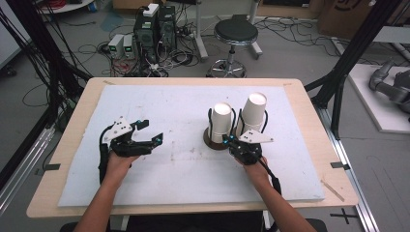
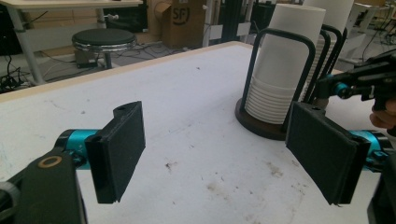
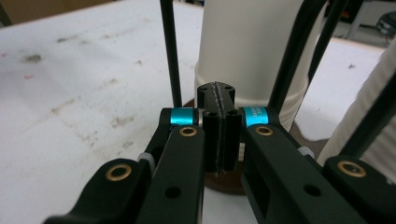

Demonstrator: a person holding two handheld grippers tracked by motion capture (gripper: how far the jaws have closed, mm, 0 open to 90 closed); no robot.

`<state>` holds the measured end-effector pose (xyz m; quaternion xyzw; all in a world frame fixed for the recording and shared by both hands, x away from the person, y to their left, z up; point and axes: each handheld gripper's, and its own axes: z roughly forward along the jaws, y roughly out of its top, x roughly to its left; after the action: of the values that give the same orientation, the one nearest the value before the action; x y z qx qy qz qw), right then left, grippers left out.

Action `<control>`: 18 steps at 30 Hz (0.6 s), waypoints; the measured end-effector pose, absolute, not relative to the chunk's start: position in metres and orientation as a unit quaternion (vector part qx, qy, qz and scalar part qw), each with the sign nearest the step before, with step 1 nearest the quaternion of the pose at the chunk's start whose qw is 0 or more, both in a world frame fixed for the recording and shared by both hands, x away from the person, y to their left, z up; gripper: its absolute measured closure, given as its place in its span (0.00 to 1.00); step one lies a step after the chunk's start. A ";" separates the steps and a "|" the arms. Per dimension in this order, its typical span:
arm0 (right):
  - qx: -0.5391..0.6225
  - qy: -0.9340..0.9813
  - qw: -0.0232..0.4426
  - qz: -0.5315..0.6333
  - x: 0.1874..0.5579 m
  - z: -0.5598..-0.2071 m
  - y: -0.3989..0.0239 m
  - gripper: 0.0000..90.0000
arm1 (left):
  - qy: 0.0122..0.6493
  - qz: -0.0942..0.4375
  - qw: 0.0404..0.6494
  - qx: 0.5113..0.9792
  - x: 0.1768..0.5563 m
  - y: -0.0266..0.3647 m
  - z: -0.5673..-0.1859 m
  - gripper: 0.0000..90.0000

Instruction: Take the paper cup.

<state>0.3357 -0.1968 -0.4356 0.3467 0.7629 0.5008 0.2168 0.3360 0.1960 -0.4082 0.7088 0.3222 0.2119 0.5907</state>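
We find the stack of paper cups [image 1: 221,122] upside down in a wire cup holder [image 1: 216,140]. Our right gripper [image 1: 232,141], jaws pressed together on nothing, sits just before the holder; our left gripper [image 1: 153,136] stands apart, well left of it. Cups look light, thin, crushable, probably nested tight; we judge a gentle grip across the top cup's wall best.

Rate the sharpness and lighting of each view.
High view: even light, soft shadows, slightly soft throughout. Left gripper view: sharp, the cup stack bright, almost washed out. Right gripper view: the shut right gripper crisp, the cups behind it blurred.
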 end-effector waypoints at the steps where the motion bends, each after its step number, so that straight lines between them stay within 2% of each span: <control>1: 0.347 0.763 0.217 0.501 0.336 -0.436 -0.197 1.00 | 0.321 0.212 0.591 0.709 0.337 0.195 -0.408 0.22; 10: 0.384 0.763 0.202 0.480 0.342 -0.442 -0.189 1.00 | 0.305 0.215 0.598 0.709 0.353 0.180 -0.392 0.22; 18: 0.418 0.752 0.177 0.479 0.344 -0.439 -0.186 1.00 | 0.274 0.208 0.606 0.717 0.376 0.146 -0.369 0.22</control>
<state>0.3440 -0.1858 -0.4387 0.4177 0.7518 0.4787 0.1768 0.3759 0.1458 -0.3686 0.7173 0.2743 0.2081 0.6058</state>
